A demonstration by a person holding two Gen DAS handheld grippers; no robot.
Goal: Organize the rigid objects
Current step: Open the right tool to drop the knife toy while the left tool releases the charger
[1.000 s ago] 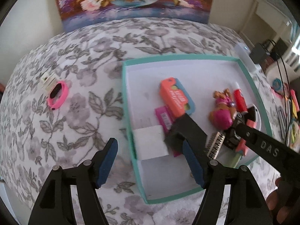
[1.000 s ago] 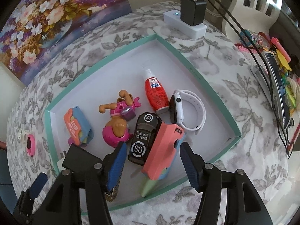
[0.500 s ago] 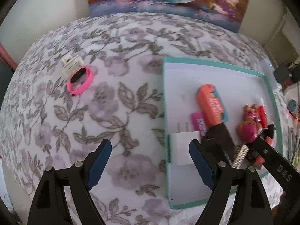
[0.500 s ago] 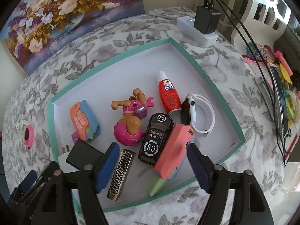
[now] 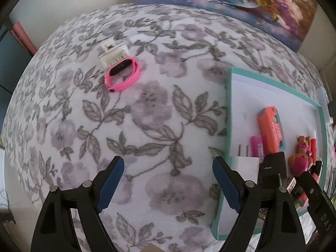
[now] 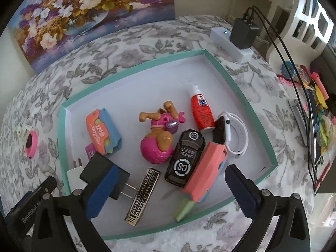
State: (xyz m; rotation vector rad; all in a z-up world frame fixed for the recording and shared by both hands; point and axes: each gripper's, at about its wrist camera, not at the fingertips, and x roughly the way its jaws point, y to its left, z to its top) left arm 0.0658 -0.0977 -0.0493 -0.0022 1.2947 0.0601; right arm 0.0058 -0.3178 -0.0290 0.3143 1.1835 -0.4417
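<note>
A teal-rimmed white tray point(image 6: 237, 88) holds several small objects: a black plug adapter point(image 6: 105, 174), a white charger point(image 6: 73, 173), a gold-black bar point(image 6: 142, 195), a black toy car point(image 6: 184, 157), a pink toy figure point(image 6: 157, 145), a red bottle point(image 6: 201, 111), a white watch point(image 6: 235, 134). My right gripper point(image 6: 166, 191) is open and empty above the tray's near edge. My left gripper point(image 5: 168, 184) is open and empty over the floral cloth left of the tray point(image 5: 227, 113). A pink band point(image 5: 122, 77) and a white clip point(image 5: 113, 53) lie far left.
A floral painting point(image 6: 90, 16) leans at the back. A white power strip point(image 6: 231, 44) with a black adapter and cables sits beyond the tray's far right corner. Stationery clutter point(image 6: 315, 105) lies off the right edge.
My left gripper has swung left, away from the tray and toward the pink band. My right gripper has pulled back and up, and the black plug adapter now lies in the tray beside its left finger.
</note>
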